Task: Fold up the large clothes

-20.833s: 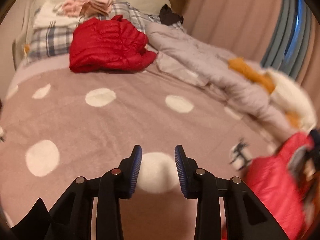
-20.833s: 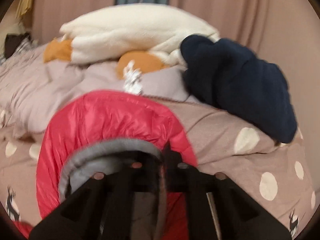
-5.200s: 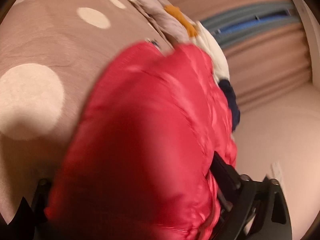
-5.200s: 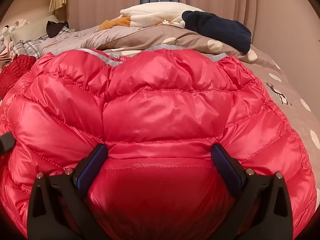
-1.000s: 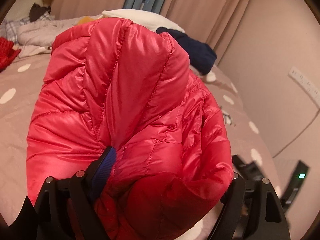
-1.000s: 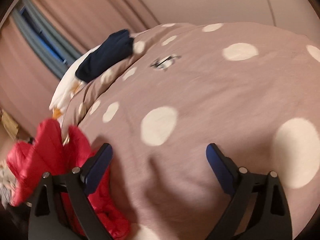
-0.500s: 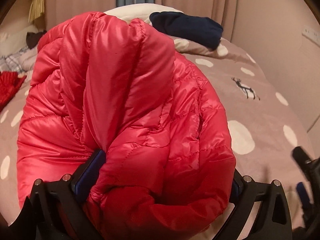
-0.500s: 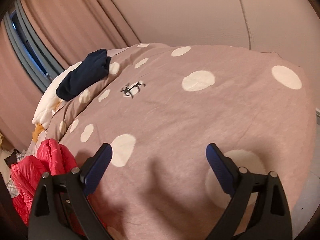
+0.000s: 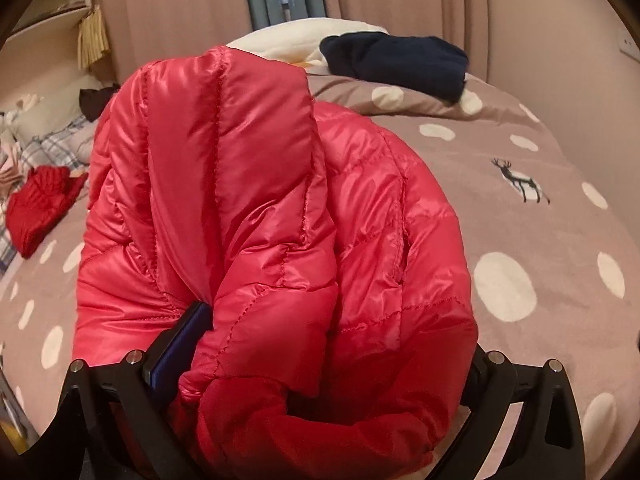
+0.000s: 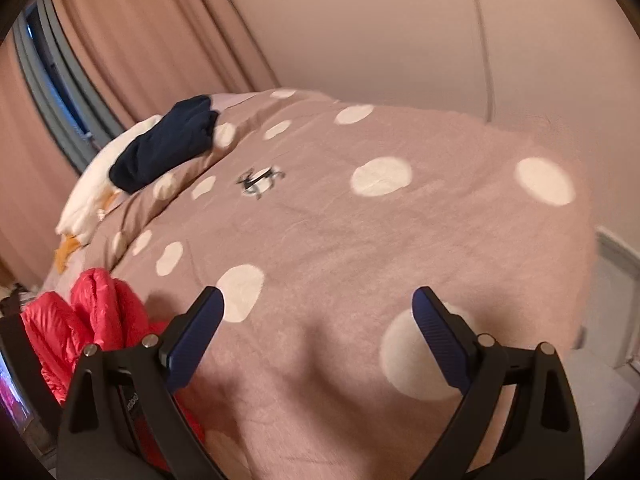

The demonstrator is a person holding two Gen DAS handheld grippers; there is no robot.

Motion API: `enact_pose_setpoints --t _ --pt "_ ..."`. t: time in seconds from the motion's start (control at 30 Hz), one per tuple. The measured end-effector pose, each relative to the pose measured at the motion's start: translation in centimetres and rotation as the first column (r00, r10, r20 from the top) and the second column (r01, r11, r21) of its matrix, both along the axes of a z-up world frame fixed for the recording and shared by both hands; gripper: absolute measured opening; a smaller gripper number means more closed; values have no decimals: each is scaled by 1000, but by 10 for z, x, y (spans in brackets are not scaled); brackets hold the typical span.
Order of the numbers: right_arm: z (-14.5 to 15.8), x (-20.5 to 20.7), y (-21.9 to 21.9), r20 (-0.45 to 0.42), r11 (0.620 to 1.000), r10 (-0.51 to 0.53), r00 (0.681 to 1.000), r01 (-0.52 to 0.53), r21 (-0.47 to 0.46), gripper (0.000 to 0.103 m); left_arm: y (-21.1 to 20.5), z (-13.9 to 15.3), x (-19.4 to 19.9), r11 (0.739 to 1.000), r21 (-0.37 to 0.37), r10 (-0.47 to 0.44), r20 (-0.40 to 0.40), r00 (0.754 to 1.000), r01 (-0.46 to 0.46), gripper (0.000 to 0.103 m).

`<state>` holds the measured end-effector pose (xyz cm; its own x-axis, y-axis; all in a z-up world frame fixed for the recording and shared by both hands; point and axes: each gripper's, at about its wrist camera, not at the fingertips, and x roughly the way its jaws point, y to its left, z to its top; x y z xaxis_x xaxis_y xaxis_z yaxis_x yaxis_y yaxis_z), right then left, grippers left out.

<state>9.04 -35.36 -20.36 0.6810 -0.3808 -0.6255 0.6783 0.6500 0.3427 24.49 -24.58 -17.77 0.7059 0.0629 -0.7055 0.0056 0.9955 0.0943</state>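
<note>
Right tongs [image 10: 316, 312] agape over dotted bedspread [image 10: 400, 240]; red jacket [image 10: 92, 316] at left, slightly blurred.

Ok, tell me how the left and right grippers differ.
The left gripper has the red jacket bulging between its jaws, which have just been opening; the right gripper has nothing between its. The jacket hides one left finger; both right fingers show. Both stand wide over the dotted bedspread.
</note>
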Motion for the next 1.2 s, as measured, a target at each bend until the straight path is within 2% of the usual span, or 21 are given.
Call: enact_pose_setpoints --t 0.1,0.17,0.3,0.4,0.47,0.53,0.6,0.63,0.7,0.73,0.77,0.83,0.9,0.93,0.97,1.0,1.07,1.1,1.13,1.2 --pt "17 -15 5 5 997 -75 997 75 -30 97 15 17 -8 996 -88 21 27 999 -18 101" --pt "25 -23 8 29 995 -89 996 90 -34 99 29 33 -11 985 -174 15 22 1000 -11 101" --pt "33 -25 19 37 994 -81 996 84 -74 100 53 57 -13 962 -275 -13 -13 1000 8 101" --pt "34 -22 25 28 995 -65 997 67 -78 100 71 74 -20 941 -339 13 -3 1000 -14 101" --pt "34 -21 29 21 996 -61 998 62 -71 100 88 91 -35 917 -399 33 43 999 -13 101" --pt "35 -20 34 22 996 -51 998 53 -73 99 101 109 -49 899 -437 -4 90 996 43 101" --pt "37 -19 39 18 995 -40 999 42 -87 99 122 130 -65 883 -450 -58 172 983 130 101" --pt "38 -18 41 16 994 -41 999 42 -96 99 130 134 -68 883 -453 -45 185 982 126 101" --pt "41 -18 46 13 993 -36 999 37 -112 100 166 138 -73 884 -467 75 192 979 23 101" --pt "42 -17 49 13 993 -28 1000 29 -118 100 184 138 -74 876 -481 136 196 971 -25 101" --pt "42 -16 52 13 992 -18 1000 19 -125 100 215 134 -75 853 -510 236 193 952 -108 101" --pt "43 -14 56 5 990 -10 1000 11 -137 100 258 118 -71 804 -545 375 156 914 -237 101" --pt "43 -10 62 -12 988 -7 1000 5 -153 100 318 80 -58 701 -576 541 46 840 -421 101" --pt "43 -9 64 -21 987 -4 1000 0 -160 100 343 58 -46 649 -586 576 -38 817 -485 101" --pt "42 -6 67 -28 986 1 1000 -5 -168 100 363 33 -35 599 -602 582 -125 803 -528 101" --pt "42 -4 70 -35 984 5 999 -11 -177 100 373 16 -25 577 -617 567 -169 806 -535 101" --pt "41 2 77 -48 980 17 999 -26 -195 100 383 -31 3 563 -667 413 -283 865 -487 93" --pt "41 5 80 -54 979 19 998 -30 -204 100 381 -42 7 551 -685 381 -302 874 -477 84" --pt "40 9 86 -64 975 26 998 -39 -217 100 378 -47 8 553 -692 379 -287 880 -464 82" --pt "39 16 95 -80 970 49 996 -67 -232 100 367 -43 6 575 -708 395 -198 897 -410 82"
